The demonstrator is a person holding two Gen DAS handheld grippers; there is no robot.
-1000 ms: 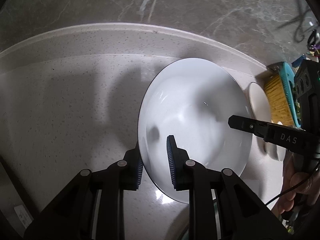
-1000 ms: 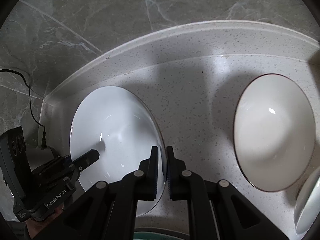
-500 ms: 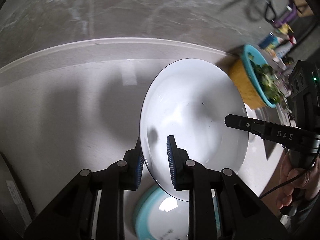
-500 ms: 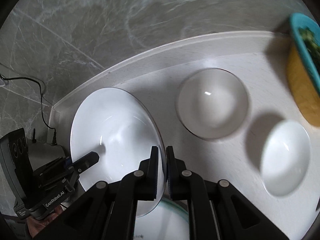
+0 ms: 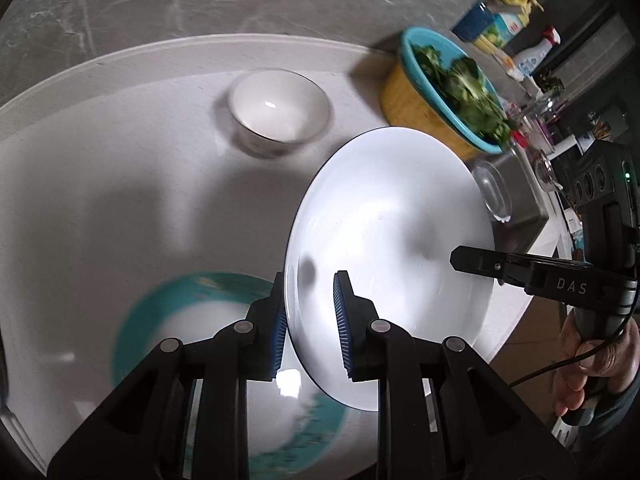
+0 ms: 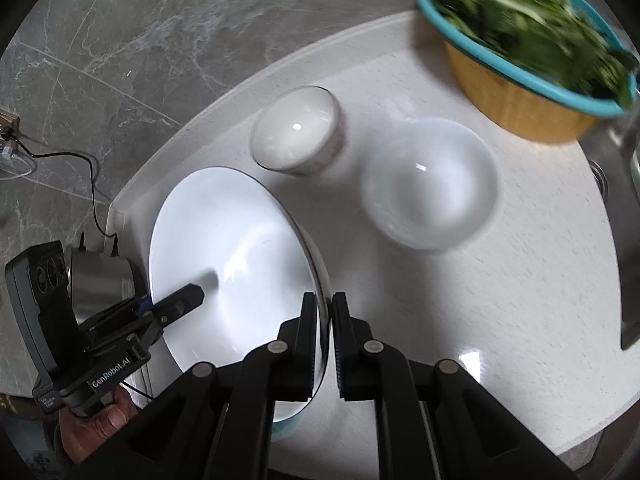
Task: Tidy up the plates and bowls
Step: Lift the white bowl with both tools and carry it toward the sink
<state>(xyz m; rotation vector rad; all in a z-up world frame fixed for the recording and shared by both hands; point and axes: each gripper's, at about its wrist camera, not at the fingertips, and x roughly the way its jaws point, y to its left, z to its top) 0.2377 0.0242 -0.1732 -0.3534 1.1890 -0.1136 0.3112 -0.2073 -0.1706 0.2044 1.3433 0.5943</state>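
Home kitchen, countertop (image 6: 500, 280), sink (image 5: 524, 208), greens basket (image 6: 520, 96)

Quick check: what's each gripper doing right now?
Left gripper: shut on the white plate, at its near rim.
Right gripper: shut on the opposite rim of the same white plate.

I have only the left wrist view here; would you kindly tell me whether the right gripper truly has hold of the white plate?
Observer: Yes. In the right wrist view, the right gripper is shut on the rim of the white plate.
Operator: Thank you. Is there any dish besides the small bowl I see?
Observer: Yes, a second white bowl sits between the small bowl and the basket of greens.
Operator: And what lies beyond my own gripper?
Observer: A metal pot stands just past the left gripper, at the counter's end.
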